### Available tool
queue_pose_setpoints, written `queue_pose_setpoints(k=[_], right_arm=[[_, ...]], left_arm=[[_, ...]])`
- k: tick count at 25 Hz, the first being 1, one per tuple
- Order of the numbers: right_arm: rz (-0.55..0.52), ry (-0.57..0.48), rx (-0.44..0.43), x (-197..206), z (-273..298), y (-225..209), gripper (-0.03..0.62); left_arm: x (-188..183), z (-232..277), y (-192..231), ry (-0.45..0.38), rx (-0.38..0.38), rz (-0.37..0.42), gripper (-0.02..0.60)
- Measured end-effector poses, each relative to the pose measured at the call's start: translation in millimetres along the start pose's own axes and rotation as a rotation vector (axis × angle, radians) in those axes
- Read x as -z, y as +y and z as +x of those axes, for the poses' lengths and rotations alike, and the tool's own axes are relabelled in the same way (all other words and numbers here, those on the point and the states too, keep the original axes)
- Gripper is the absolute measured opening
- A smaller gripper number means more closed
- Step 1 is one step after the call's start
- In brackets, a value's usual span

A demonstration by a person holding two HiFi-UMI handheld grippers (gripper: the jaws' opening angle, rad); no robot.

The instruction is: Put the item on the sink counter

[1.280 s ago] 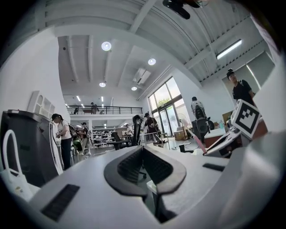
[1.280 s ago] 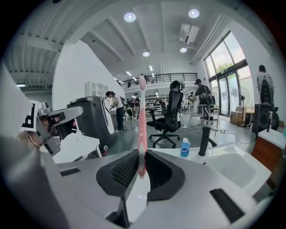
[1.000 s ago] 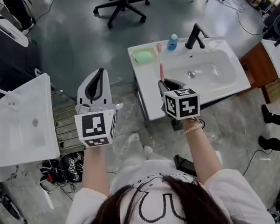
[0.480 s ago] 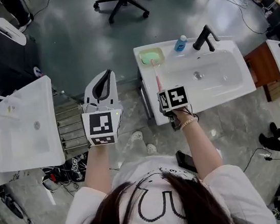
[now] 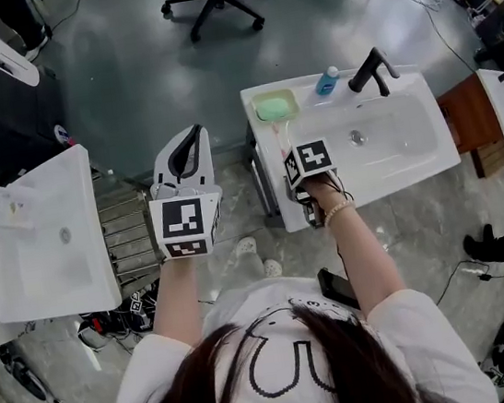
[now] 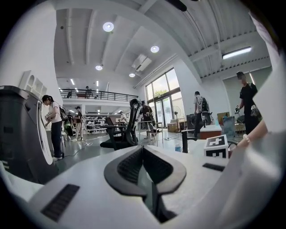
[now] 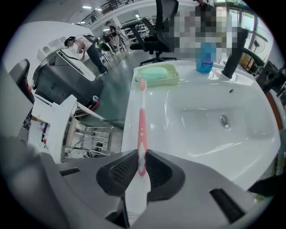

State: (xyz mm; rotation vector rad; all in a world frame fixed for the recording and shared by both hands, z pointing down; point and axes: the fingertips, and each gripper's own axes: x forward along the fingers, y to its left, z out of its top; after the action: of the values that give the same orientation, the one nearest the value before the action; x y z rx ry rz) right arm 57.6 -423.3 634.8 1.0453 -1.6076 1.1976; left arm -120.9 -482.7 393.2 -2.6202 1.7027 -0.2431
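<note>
1. We judge the task unfinished. The toothbrush is not yet released and hangs over the sink tabletop, left of the basin, with its bristle end toward the green soap dish.
2. What is left: we lower the toothbrush onto the tabletop and open the jaws.
3. The right gripper has its jaws closed narrowly on the toothbrush handle.
4. The left gripper has its jaws together on nothing, well apart from the tabletop.
</note>
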Motion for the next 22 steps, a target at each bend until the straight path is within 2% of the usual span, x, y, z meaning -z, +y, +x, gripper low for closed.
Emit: queue_pose_setpoints(k=[4, 11, 15, 19, 22], right_arm=[[0.014, 0.058, -0.008, 6, 1, -1, 0.072], [-0.018, 0.097, -0.002, 13, -1, -2, 0.077], [-0.032, 0.099, -0.031, 15, -1, 4, 0.162], [-0.047, 0.084, -0.024, 14, -2, 5, 0.199], [-0.043, 0.041, -0.022, 8, -7, 5, 0.201]], left_arm=[[0, 9, 2, -0.005, 0.011, -0.013, 0.011], [1, 19, -1, -0.007, 0.035, -0.021, 0.011], [3, 22, 0, -0.008, 0.043, -0.028, 0.011], [4, 25, 0, -0.009, 0.054, -0.026, 0.011], [3, 27, -1, -0.013, 0.065, -0.020, 0.011]])
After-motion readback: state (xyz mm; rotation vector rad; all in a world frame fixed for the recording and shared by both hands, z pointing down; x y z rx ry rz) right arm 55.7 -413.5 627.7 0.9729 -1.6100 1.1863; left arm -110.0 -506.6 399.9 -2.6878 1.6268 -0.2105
